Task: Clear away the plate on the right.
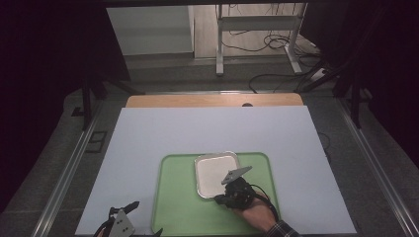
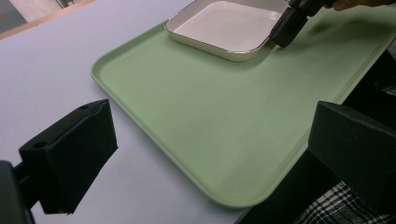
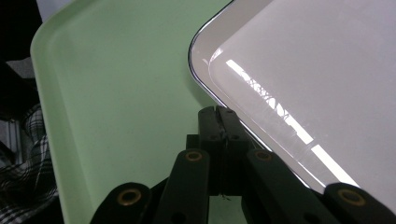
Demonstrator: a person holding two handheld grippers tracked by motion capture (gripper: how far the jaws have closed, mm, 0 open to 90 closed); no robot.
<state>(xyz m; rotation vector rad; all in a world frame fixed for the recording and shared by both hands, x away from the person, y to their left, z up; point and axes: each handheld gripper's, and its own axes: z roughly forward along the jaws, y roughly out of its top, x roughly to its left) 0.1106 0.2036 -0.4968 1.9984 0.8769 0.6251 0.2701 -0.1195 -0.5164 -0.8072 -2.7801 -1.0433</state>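
A white square plate [image 1: 215, 173] with a metal-looking rim lies at the back of a green tray [image 1: 173, 207]. My right gripper [image 1: 220, 198], held in a hand, has its jaws shut together. Their tips rest against the plate's near rim [image 3: 205, 88], and I cannot tell whether they pinch it. From the left gripper view, the right gripper [image 2: 281, 41] touches the plate [image 2: 229, 25] at its edge. My left gripper [image 1: 146, 218] hovers at the tray's near left corner, open, with the tray [image 2: 187, 116] showing between its jaws.
The tray sits on a pale blue mat [image 1: 148, 143] over a wooden table [image 1: 212, 100]. A plaid sleeve [image 1: 284, 231] comes in at the bottom. Dark floor, table legs and cables lie beyond the far edge.
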